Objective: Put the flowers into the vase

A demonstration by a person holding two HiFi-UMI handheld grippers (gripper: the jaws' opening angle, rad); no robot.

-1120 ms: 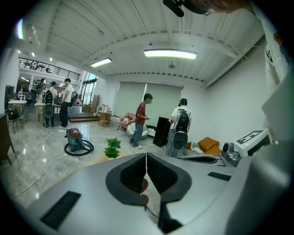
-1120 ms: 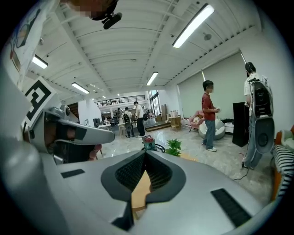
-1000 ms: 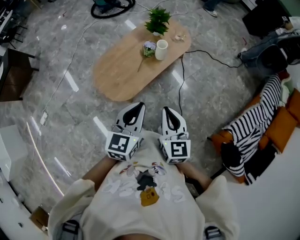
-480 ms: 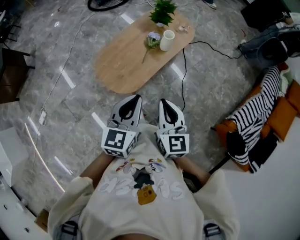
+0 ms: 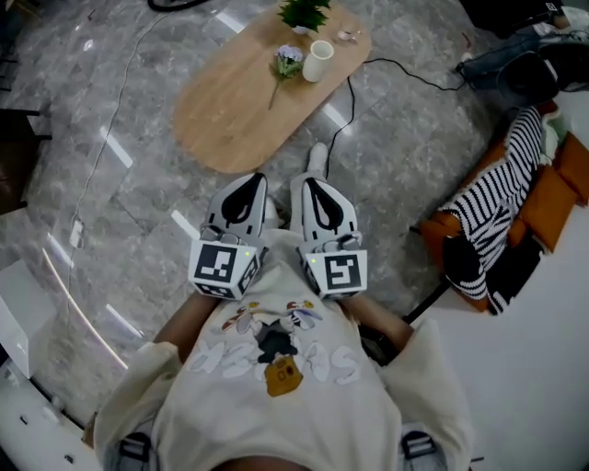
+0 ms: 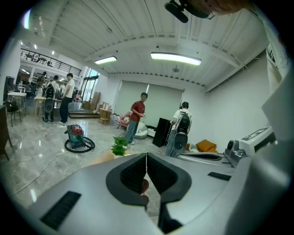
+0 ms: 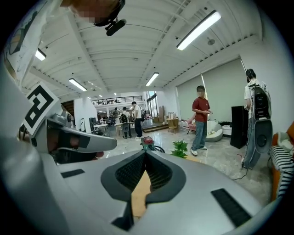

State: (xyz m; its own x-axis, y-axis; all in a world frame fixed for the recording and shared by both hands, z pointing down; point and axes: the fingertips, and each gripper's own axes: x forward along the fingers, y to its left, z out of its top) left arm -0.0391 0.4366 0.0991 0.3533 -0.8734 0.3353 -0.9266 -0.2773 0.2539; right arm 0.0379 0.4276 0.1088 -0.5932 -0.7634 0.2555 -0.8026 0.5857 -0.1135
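1. The left gripper (image 5: 253, 178) and the right gripper (image 5: 311, 182) each have their jaws pressed together, holding nothing.
2. The pale lilac flower sprig (image 5: 287, 63) lies on the oval wooden table (image 5: 221, 115), well ahead of both. Its stem trails back toward the left gripper, just beside the white cylindrical vase (image 5: 319, 61).

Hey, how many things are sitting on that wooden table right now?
4: a potted plant at the far end, a white vase, the flowers lying left of it, and a small unclear item right of the plant. Nothing looks hidden.

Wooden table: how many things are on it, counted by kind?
Green leafy potted plant: 1
White cylindrical vase: 1
Pale purple flowers with a green stem: 1 bunch
Small pale item, too small to identify: 1
Total: 4
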